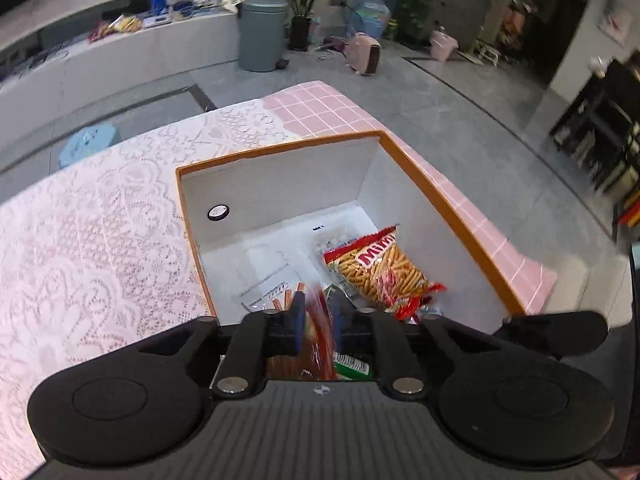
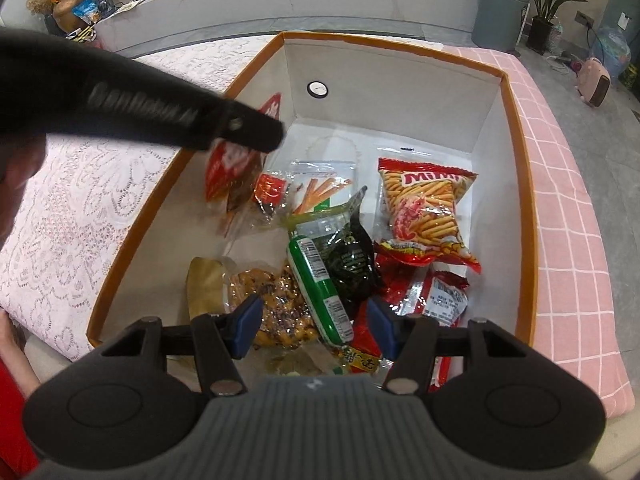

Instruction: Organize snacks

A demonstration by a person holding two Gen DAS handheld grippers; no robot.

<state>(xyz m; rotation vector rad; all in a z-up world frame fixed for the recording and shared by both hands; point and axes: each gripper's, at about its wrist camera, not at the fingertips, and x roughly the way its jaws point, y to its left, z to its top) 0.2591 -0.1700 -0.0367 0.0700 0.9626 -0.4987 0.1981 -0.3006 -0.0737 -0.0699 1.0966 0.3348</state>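
Observation:
An orange-rimmed white box (image 1: 280,148) (image 2: 400,46) stands on the table and holds several snack packets. Among them are a Mimi stick-snack bag (image 1: 380,268) (image 2: 428,208) and a green packet (image 2: 320,300). My left gripper (image 1: 317,320) hangs over the box's left side, and in the right wrist view it is a blurred black bar (image 2: 256,132). Its pads stand slightly apart, with a blurred red packet (image 1: 318,344) (image 2: 224,164) loose between them. My right gripper (image 2: 314,326) is open low over the near end of the pile, gripping nothing.
A white lace cloth (image 1: 100,240) covers the table left of the box, and pink checked cloth (image 2: 568,200) lies to the right. The table ends just beyond the box. A person's red sleeve (image 2: 12,400) is at the near left. A grey bin (image 1: 262,34) stands on the floor.

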